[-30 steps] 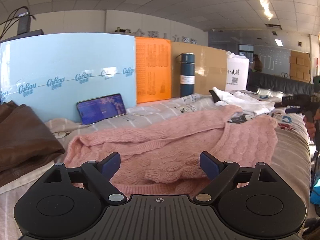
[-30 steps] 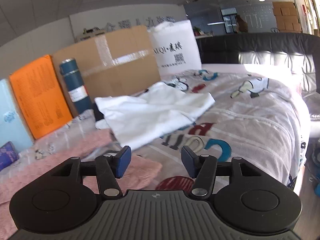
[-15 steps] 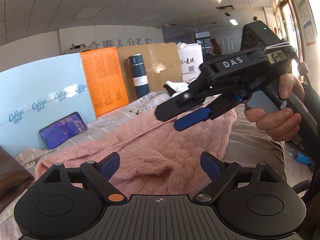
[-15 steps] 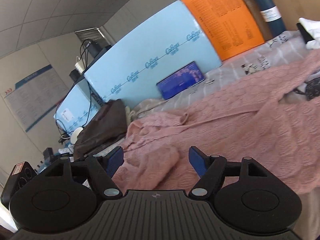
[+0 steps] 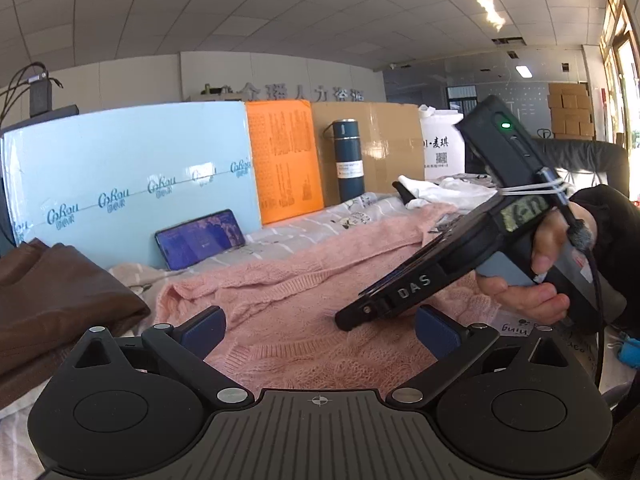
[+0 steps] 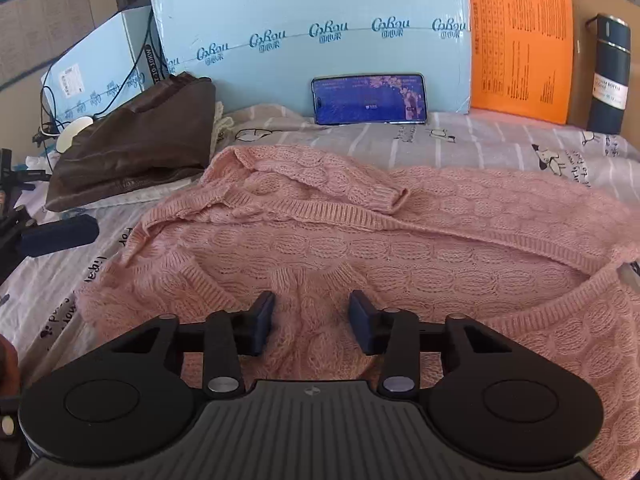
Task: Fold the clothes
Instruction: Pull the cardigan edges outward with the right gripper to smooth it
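A pink cable-knit cardigan [image 6: 400, 248] lies spread across the printed bedsheet [image 6: 500, 140], with one sleeve [image 6: 320, 176] folded over its top. My right gripper [image 6: 312, 320] points down at the cardigan's near edge. Its jaws are closing, and a raised ridge of knit sits between the blue pads [image 6: 262, 320] without being clearly pinched. In the left wrist view a hand [image 5: 532, 280] holds the right gripper [image 5: 348, 320] low over the cardigan [image 5: 288, 300]. My left gripper [image 5: 320, 324] hovers at the cardigan's edge, jaws opening wide with nothing gripped; one of its pads [image 6: 60, 234] shows at the left.
A folded brown garment [image 6: 132, 152] lies at the cardigan's left. A phone [image 6: 368, 98] leans on the blue foam board [image 6: 304, 12], beside an orange sheet [image 6: 520, 36] and a dark blue flask [image 6: 608, 72]. White clothes [image 5: 440, 192] lie at the far right of the bed.
The right gripper swung from the white clothes across to the pink cardigan, dropped to its near edge, and its jaws narrowed. The left gripper's jaws widened a little.
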`<state>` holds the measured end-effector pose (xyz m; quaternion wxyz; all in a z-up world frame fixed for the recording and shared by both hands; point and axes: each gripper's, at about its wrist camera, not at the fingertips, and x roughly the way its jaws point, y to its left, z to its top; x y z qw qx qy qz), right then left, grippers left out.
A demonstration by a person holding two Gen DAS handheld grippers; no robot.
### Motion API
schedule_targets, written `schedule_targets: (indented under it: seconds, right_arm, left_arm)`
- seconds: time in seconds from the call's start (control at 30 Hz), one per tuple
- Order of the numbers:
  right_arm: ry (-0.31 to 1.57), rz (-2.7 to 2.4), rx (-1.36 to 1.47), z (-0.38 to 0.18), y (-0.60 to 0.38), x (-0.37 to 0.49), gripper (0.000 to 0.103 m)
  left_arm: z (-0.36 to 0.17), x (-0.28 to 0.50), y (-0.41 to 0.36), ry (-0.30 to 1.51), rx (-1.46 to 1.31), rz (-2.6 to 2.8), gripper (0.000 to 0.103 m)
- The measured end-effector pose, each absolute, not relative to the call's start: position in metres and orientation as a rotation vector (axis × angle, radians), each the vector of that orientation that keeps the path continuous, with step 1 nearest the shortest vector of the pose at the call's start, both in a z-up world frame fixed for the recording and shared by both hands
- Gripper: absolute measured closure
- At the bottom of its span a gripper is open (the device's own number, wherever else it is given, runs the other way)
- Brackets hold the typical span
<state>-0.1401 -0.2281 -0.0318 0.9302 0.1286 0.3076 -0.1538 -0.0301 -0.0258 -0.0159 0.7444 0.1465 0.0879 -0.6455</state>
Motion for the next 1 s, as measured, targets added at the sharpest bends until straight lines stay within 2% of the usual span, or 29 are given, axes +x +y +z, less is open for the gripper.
schedule_targets:
  seconds: [0.03,0.2,0.3,0.37,0.4,0.43,0.5,0.53,0.6,0.67,0.73,0.87,1.0]
  right_arm:
    - [0.606,-0.318,0.27,-0.031,-0.228,-0.148,0.085]
    - [0.271,-0.325,0.49,-0.022,-0.244,-0.211,0.088]
    - [0.211,-0.379,0.597,-0.028,-0.255,-0.241,0.075]
    - [0.235,-0.367,0.683,-0.038,-0.263,-0.254,0.048]
    - [0.244,-0.36,0.726,-0.042,-0.267,-0.259,0.041]
    - [0.23,-0.353,0.772,-0.046,-0.271,-0.264,0.036]
    - [0.202,-0.34,0.859,-0.054,-0.277,-0.273,0.036]
    - [0.187,-0.348,0.876,-0.054,-0.278,-0.274,0.037]
    - [0.214,-0.395,0.868,-0.053,-0.28,-0.268,0.046]
    - [0.253,-0.444,0.824,-0.052,-0.279,-0.26,0.077]
    - [0.261,-0.452,0.779,-0.051,-0.279,-0.255,0.086]
    - [0.158,-0.377,0.674,-0.032,-0.276,-0.25,0.091]
    - [-0.03,-0.287,0.562,-0.004,-0.271,-0.251,0.093]
  left_arm:
    - [-0.017,-0.028,-0.028,0.213,0.319,-1.409,0.001]
    - [-0.021,-0.023,-0.036,0.28,0.339,-1.385,0.001]
    - [-0.023,-0.02,-0.041,0.307,0.347,-1.356,0.001]
    - [-0.024,-0.019,-0.042,0.312,0.353,-1.351,0.001]
    - [-0.025,-0.019,-0.042,0.314,0.356,-1.349,0.001]
    - [-0.025,-0.02,-0.042,0.309,0.362,-1.348,0.001]
    - [-0.025,-0.02,-0.043,0.307,0.368,-1.342,0.001]
    - [-0.025,-0.02,-0.043,0.305,0.371,-1.339,0.001]
    - [-0.025,-0.021,-0.044,0.303,0.376,-1.333,0.001]
    - [-0.025,-0.02,-0.043,0.303,0.371,-1.325,0.001]
    - [-0.025,-0.017,-0.043,0.313,0.361,-1.311,0.001]
    - [-0.026,-0.001,-0.044,0.38,0.308,-1.213,0.001]
    - [-0.027,0.024,-0.039,0.486,0.208,-1.101,0.001]
